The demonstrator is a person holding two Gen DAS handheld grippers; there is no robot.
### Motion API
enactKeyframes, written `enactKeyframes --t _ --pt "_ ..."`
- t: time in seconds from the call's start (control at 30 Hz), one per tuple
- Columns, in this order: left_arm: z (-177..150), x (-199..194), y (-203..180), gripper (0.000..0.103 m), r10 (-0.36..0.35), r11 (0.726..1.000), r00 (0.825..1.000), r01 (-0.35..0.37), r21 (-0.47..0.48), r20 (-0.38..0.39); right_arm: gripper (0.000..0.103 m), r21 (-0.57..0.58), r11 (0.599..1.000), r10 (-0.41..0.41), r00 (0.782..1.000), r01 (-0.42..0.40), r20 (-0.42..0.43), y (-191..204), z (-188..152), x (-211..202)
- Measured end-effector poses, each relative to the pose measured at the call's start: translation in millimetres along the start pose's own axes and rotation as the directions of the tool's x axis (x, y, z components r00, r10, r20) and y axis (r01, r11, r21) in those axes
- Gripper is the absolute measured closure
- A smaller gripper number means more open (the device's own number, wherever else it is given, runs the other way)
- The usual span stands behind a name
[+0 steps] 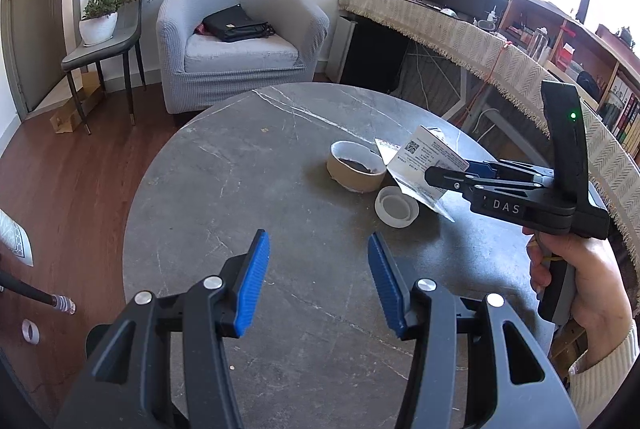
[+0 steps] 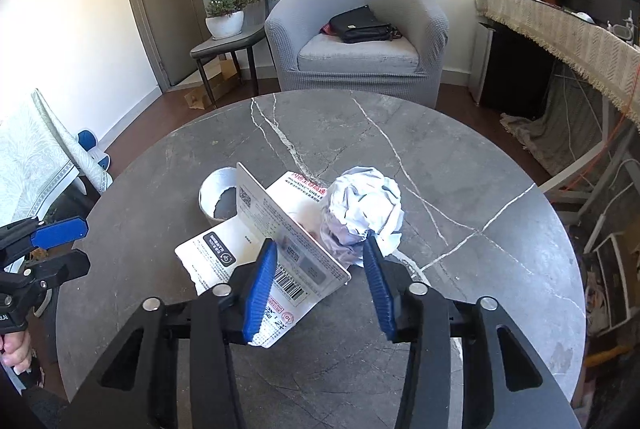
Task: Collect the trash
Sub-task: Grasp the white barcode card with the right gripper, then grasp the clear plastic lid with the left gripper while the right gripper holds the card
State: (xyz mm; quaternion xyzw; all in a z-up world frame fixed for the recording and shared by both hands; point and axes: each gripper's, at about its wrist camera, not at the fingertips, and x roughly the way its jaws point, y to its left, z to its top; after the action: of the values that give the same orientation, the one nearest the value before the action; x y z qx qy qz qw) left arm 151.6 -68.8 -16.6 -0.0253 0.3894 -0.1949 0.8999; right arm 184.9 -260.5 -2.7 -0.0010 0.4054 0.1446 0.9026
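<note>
On the round grey marble table (image 1: 240, 197) lie a torn white card package with barcode (image 2: 288, 249), a crumpled white paper ball (image 2: 366, 207) and a cardboard tape roll (image 2: 218, 197). My right gripper (image 2: 320, 269) is open, its jaws around the upright card flap and just short of the paper ball. In the left wrist view the right gripper (image 1: 444, 179) reaches in from the right at the package (image 1: 428, 161), beside the tape roll (image 1: 356, 167) and a small white ring (image 1: 397, 207). My left gripper (image 1: 316, 265) is open and empty above the table's near part.
A grey armchair (image 2: 356, 41) with a black bag stands behind the table, a chair with a potted plant (image 2: 226, 13) to its left. A cloth-covered desk (image 1: 460, 33) with a monitor runs along the right. Wood floor surrounds the table.
</note>
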Motion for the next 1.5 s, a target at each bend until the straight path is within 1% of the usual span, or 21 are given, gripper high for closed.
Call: enactKeyframes --t 0.07,0.13,0.23,0.3,0.37,0.43,0.63,0.73,0.83,0.93,1.07,1.17,1.37,1.4,1.43,1.5 --pt "1.1 2.0 1.3 0.049 -0.002 1.0 1.0 0.002 -0.006 -0.001 0.07 -0.004 1.0 0.014 1.0 -0.014 -0.01 0.1 -1.8 0.8" --pt "1.2 2.9 1.7 0.049 -0.007 1.0 1.0 0.007 -0.012 -0.002 0.073 -0.005 1.0 0.03 1.0 -0.03 -0.009 0.3 -1.4 -0.1" --pt "0.6 5.0 -0.8 0.049 -0.011 1.0 1.0 0.011 -0.009 -0.006 0.074 0.008 0.998 0.061 0.998 -0.061 0.018 -0.2 0.1 -1.5" --pt "-0.9 6.5 -5.0 0.049 -0.01 1.0 1.0 0.01 -0.001 -0.011 0.082 0.016 0.995 0.094 0.995 -0.094 0.025 -0.8 0.8 -0.4" --pt "-1.3 8.7 -6.3 0.048 -0.008 1.0 1.0 0.009 0.005 -0.016 0.094 0.006 0.994 0.113 0.993 -0.113 0.017 2.3 0.6 1.7" --pt "-0.8 11.1 -6.8 0.048 -0.006 1.0 1.0 0.006 0.006 -0.021 0.101 0.001 0.989 0.146 0.989 -0.146 0.016 4.6 0.4 1.6" --pt "-0.1 17.5 -12.1 0.047 -0.009 1.0 1.0 0.009 0.014 -0.029 0.103 0.001 0.982 0.19 0.981 -0.19 0.045 10.3 2.1 -4.6" --pt "1.1 20.9 -18.0 0.044 -0.009 1.0 1.0 0.01 0.027 -0.026 0.103 0.004 0.979 0.205 0.977 -0.206 0.06 11.3 4.5 -12.2" --pt "2.0 26.1 -21.4 0.043 -0.011 1.0 0.999 0.012 0.028 -0.03 0.103 0.016 0.976 0.215 0.973 -0.217 0.085 6.7 5.7 -24.5" --pt "3.0 31.4 -26.5 0.043 -0.008 0.999 0.999 0.009 0.031 -0.039 0.103 0.045 0.968 0.239 0.965 -0.245 0.111 -2.0 6.5 -36.1" --pt "2.5 40.0 -37.3 0.042 0.032 0.997 0.998 -0.028 0.067 -0.056 0.103 0.066 0.965 0.244 0.962 -0.253 0.124 -8.6 5.8 -44.4" --pt "2.7 44.5 -44.2 0.041 0.021 0.998 0.998 -0.017 0.068 -0.064 0.103 0.08 0.961 0.252 0.959 -0.264 0.131 -13.0 3.6 -48.1" --pt "-1.3 62.4 -61.6 0.041 0.026 0.995 0.995 -0.017 0.095 -0.098 0.103 0.094 0.967 0.222 0.962 -0.238 0.157 -25.0 -0.6 -59.8" --pt "-1.8 65.9 -65.0 0.041 0.034 0.994 0.993 -0.022 0.11 -0.11 0.103 0.092 0.969 0.213 0.964 -0.229 0.158 -26.7 -1.6 -61.4" --pt "-0.3 67.2 -69.5 0.041 0.053 0.99 0.993 -0.038 0.137 -0.104 0.103 0.086 0.973 0.198 0.968 -0.213 0.156 -27.8 -2.2 -62.2" --pt "4.2 69.7 -74.1 0.041 0.083 0.985 0.992 -0.066 0.159 -0.098 0.103 0.075 0.983 0.157 0.977 -0.169 0.146 -30.4 -3.7 -62.2"
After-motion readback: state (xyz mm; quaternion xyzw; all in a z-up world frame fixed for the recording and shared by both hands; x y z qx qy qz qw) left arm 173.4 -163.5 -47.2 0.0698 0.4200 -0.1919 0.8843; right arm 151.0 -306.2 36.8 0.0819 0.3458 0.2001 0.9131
